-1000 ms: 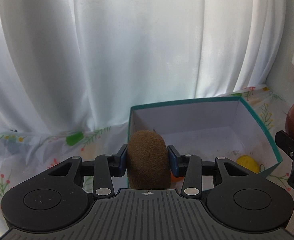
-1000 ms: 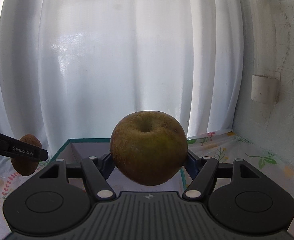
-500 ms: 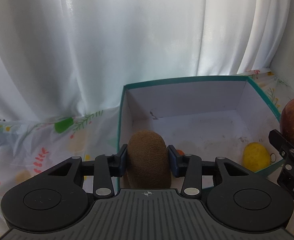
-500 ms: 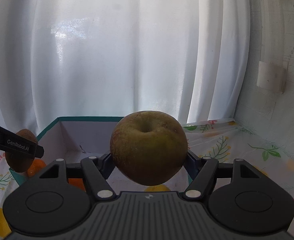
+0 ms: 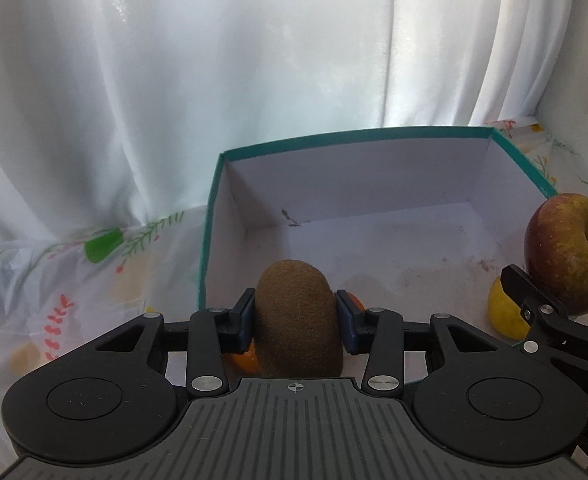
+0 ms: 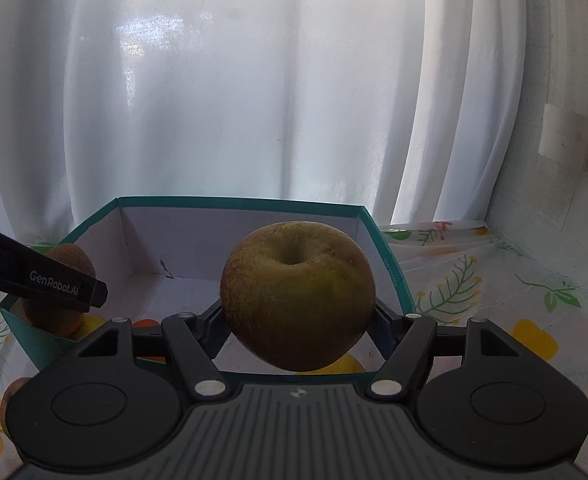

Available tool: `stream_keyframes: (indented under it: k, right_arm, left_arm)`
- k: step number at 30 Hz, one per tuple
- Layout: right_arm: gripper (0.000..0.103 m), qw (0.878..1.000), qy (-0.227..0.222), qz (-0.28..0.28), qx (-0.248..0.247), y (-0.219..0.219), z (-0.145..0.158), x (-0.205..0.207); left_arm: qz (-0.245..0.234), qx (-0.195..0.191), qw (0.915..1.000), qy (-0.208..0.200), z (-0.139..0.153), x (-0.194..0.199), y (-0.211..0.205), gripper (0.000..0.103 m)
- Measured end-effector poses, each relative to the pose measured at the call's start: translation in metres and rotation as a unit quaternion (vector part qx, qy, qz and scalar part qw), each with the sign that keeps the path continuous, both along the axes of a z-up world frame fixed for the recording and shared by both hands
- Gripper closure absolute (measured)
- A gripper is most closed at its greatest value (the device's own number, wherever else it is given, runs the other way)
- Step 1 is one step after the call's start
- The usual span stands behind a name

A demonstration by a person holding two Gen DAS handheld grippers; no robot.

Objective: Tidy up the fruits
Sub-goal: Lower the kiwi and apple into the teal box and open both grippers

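My left gripper (image 5: 298, 322) is shut on a brown kiwi (image 5: 298, 320) and holds it over the near left corner of a teal box with a white inside (image 5: 354, 138). My right gripper (image 6: 298, 312) is shut on a green-brown apple (image 6: 298, 294) above the near side of the same box (image 6: 237, 202). The apple also shows at the right of the left wrist view (image 5: 568, 252). The kiwi shows at the left of the right wrist view (image 6: 59, 296). A yellow lemon (image 5: 504, 314) and an orange fruit (image 5: 245, 360) lie in the box.
The box stands on a floral tablecloth (image 5: 73, 280) against a white curtain (image 5: 253, 60). A white wall (image 6: 566, 160) is at the right. Another fruit (image 6: 11, 398) lies on the cloth at the lower left of the right wrist view.
Both grippers have moved forward and down toward the box, which now looks larger and nearer. The kiwi and apple stay gripped.
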State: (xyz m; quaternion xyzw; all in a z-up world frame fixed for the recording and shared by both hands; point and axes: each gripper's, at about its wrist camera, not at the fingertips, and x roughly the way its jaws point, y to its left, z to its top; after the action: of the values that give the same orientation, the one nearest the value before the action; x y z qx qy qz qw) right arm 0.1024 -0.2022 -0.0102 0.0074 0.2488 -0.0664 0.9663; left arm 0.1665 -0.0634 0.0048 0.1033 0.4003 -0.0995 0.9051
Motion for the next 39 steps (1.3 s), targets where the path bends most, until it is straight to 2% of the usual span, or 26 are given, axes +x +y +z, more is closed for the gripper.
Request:
stream_keyframes:
  k: [5,8,19,25,30,33,35,39]
  right_arm:
    - [0.033,1.0,0.003,-0.004,-0.007,0.003,-0.007,0.003]
    - [0.033,1.0,0.007,-0.009,0.012,-0.001,-0.01,0.004]
    - [0.033,1.0,0.005,-0.005,0.011,-0.001,-0.01,0.003]
    - [0.033,1.0,0.007,-0.003,0.01,-0.001,-0.009,0.004]
    - [0.032,1.0,0.01,-0.004,0.008,0.0,-0.008,0.005]
    - [0.028,1.0,0.005,0.007,0.004,0.001,-0.006,0.003]
    - [0.028,1.0,-0.001,0.009,-0.001,0.005,-0.004,0.001]
    - [0.025,1.0,-0.017,0.015,-0.008,0.008,0.004,-0.008]
  left_arm:
    - [-0.004,0.011,0.9999,-0.007,-0.007,0.001,-0.007,0.058]
    - [-0.005,0.015,0.9998,-0.012,-0.009,0.002,-0.009,0.058]
    - [-0.008,0.031,0.9993,-0.021,-0.013,0.005,-0.014,0.058]
    - [-0.015,0.024,0.9995,-0.015,-0.013,0.005,-0.017,0.061]
    - [-0.012,0.016,0.9997,-0.013,-0.011,0.007,-0.013,0.059]
    - [-0.013,0.003,0.9999,-0.007,-0.007,0.006,-0.009,0.055]
    - [-0.01,0.003,0.9999,-0.01,-0.004,0.004,-0.006,0.046]
    - [-0.003,-0.004,0.9997,-0.022,0.008,-0.002,0.004,0.044]
